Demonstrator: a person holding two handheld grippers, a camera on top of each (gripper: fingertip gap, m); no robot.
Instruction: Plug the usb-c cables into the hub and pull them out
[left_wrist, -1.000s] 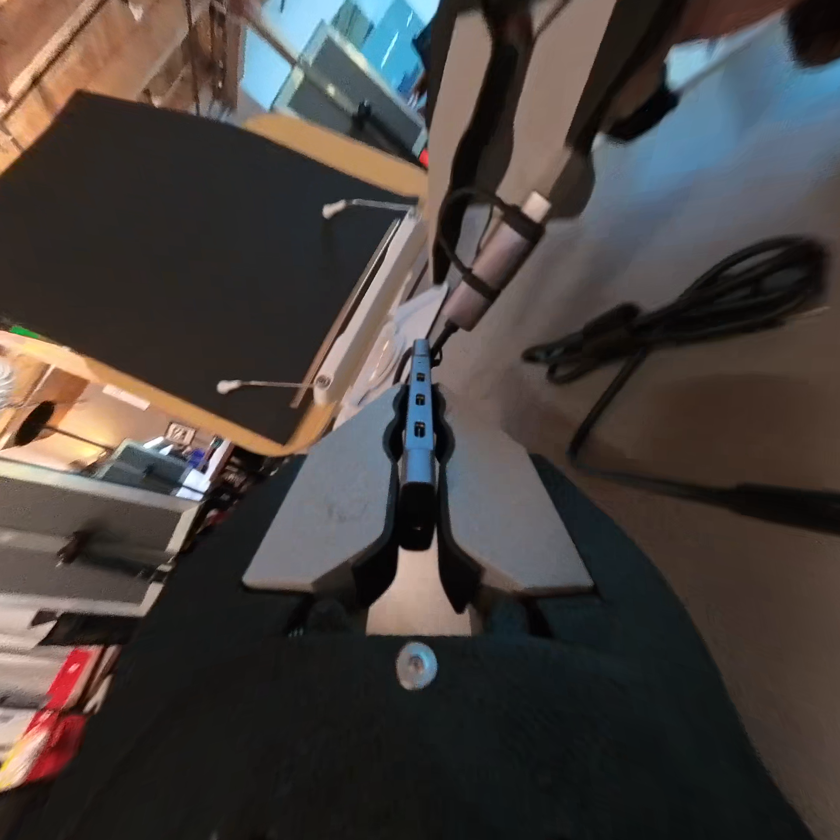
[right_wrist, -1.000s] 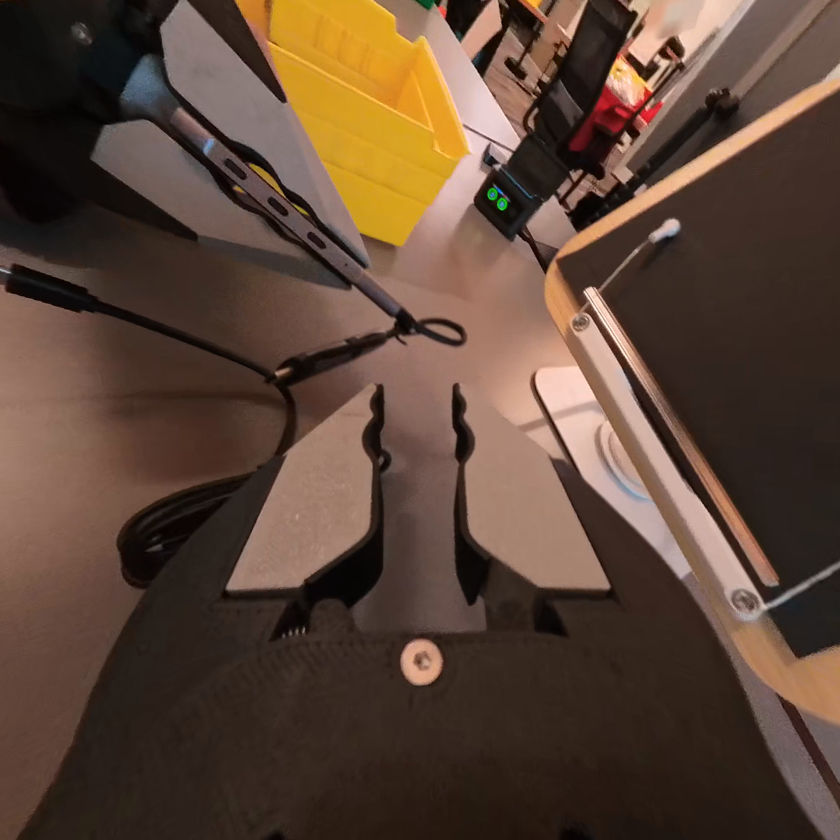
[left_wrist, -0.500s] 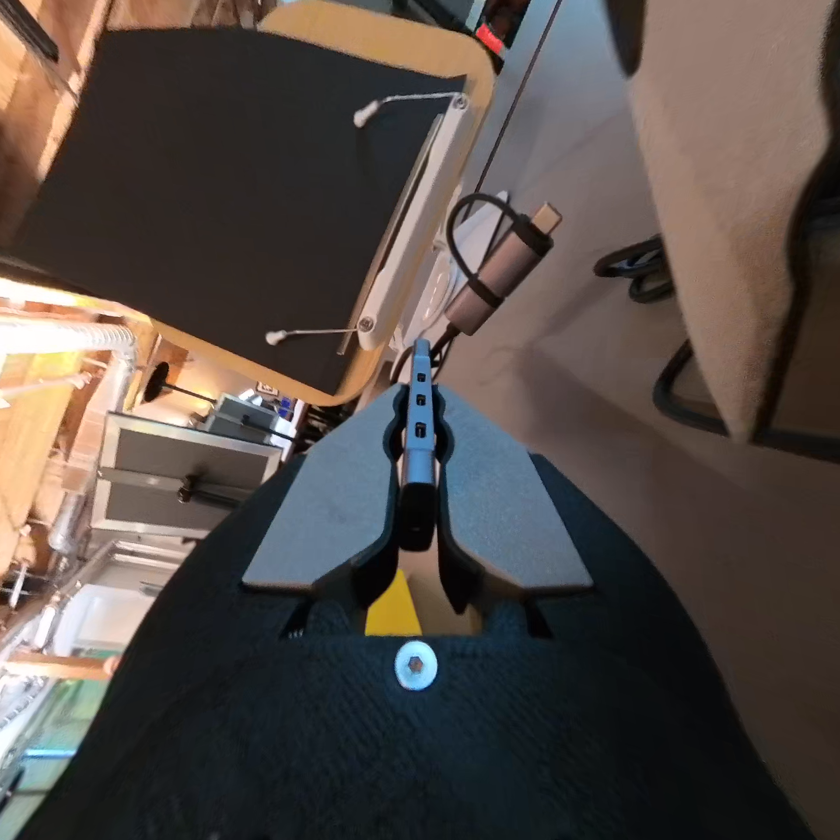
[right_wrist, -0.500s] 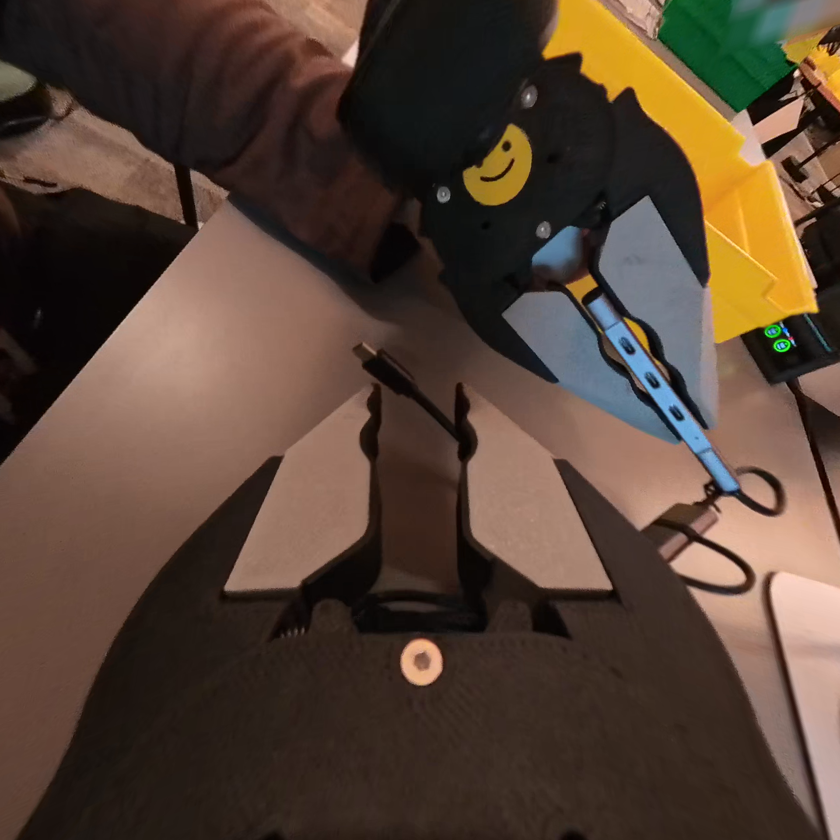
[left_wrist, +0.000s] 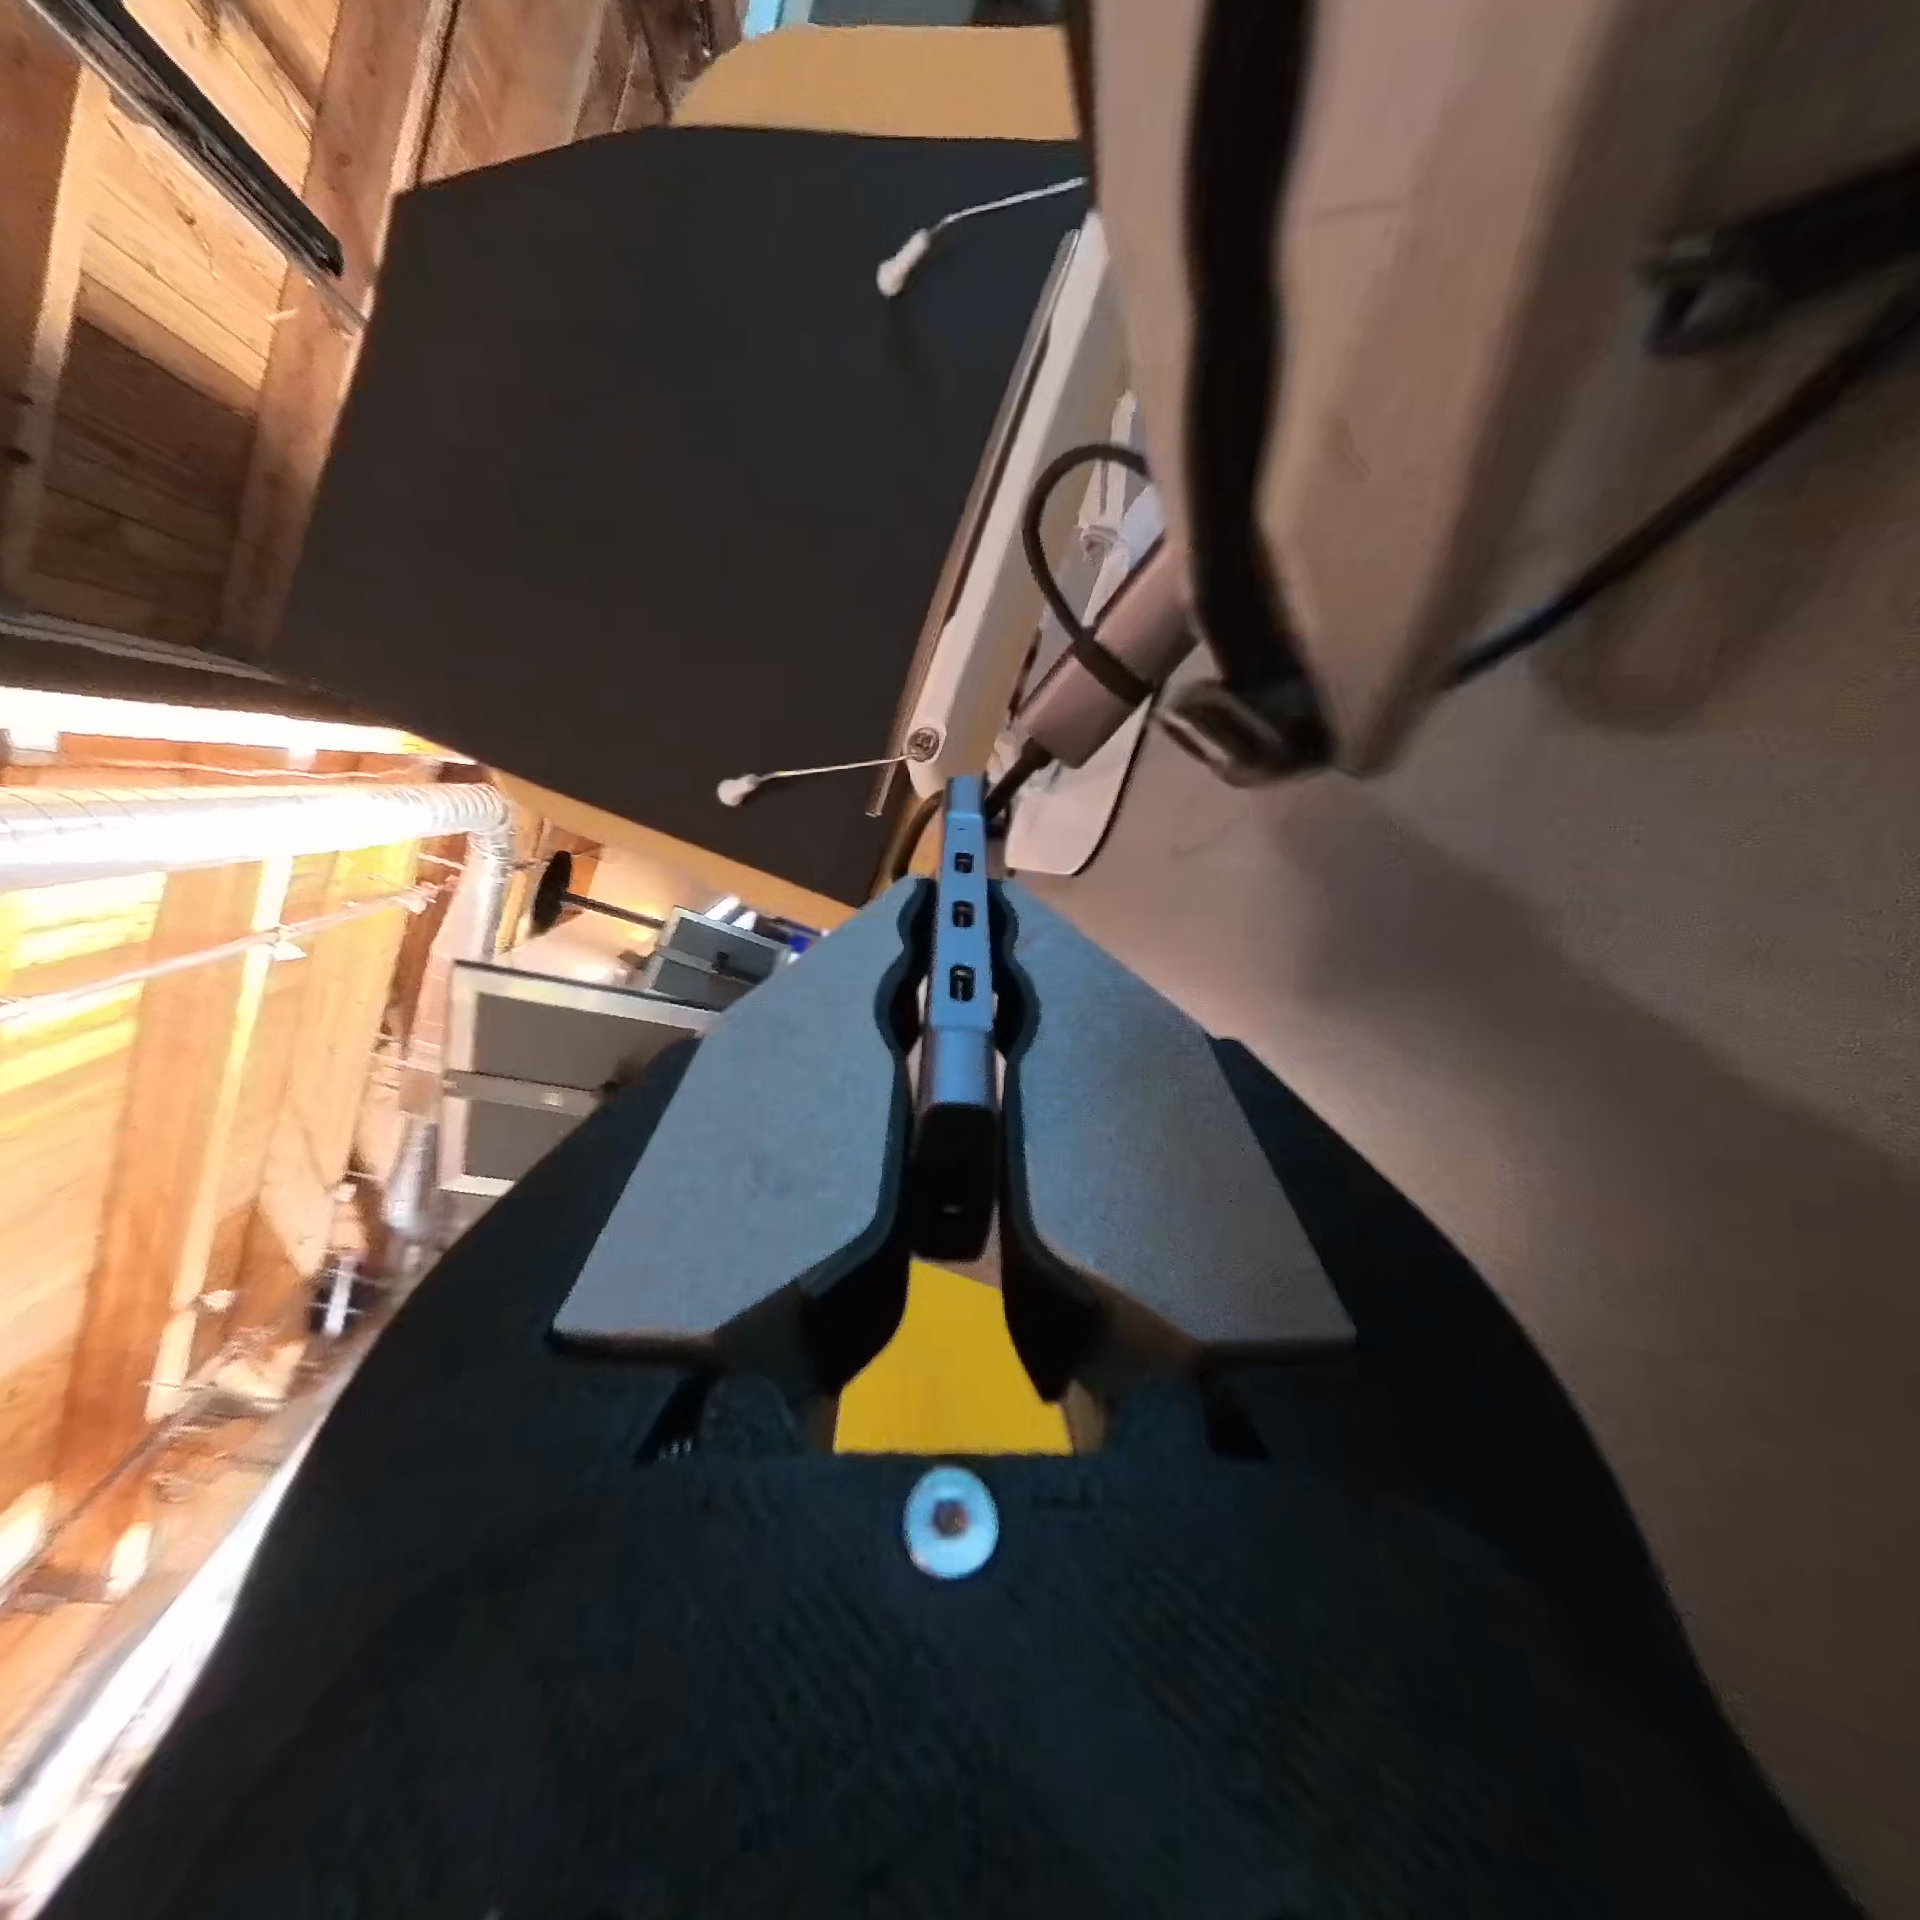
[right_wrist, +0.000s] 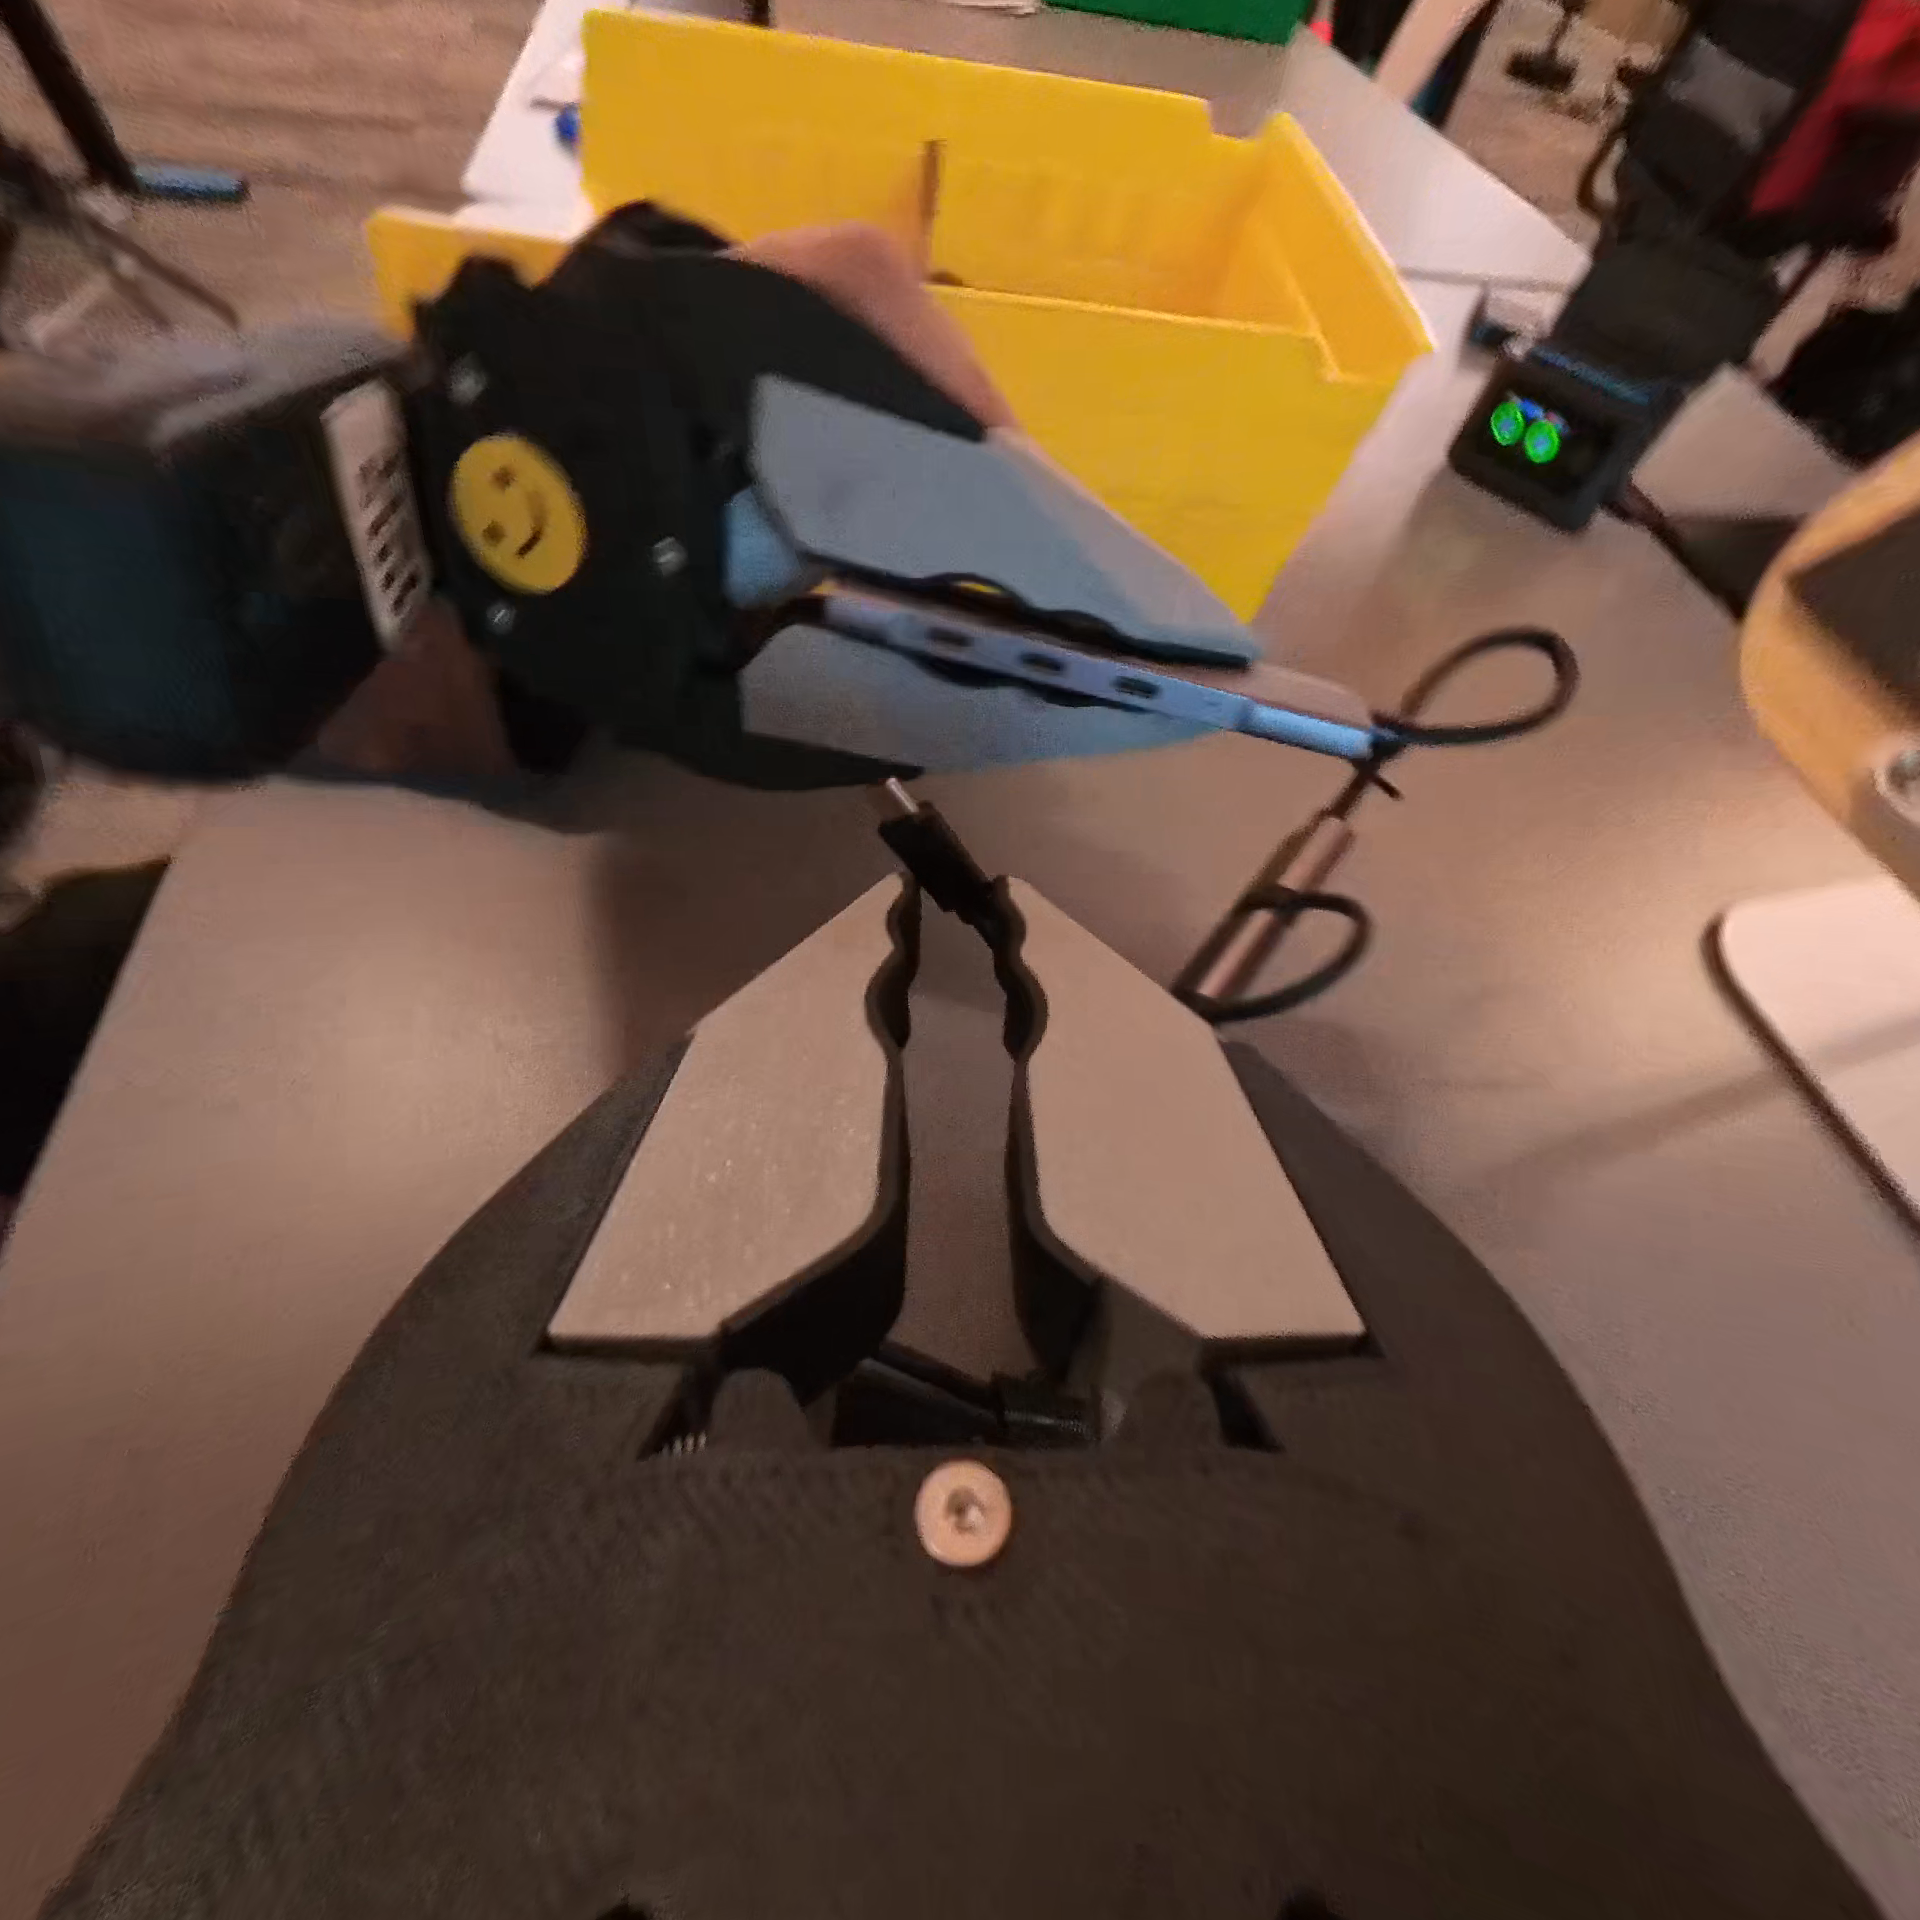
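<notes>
The grey tabletop (right_wrist: 395, 997) carries a yellow bin (right_wrist: 1143, 343) at its far edge. In front of the bin the left gripper (right_wrist: 1226, 686) is clamped on a slim blue-grey hub (right_wrist: 1101, 681), held flat above the tabletop with its row of ports showing; the hub's own short cable (right_wrist: 1475, 686) loops off its far end. The right gripper (right_wrist: 951, 899) pinches a black usb-c cable (right_wrist: 940, 857) at its fingertips, the plug just below the hub, not inserted
</notes>
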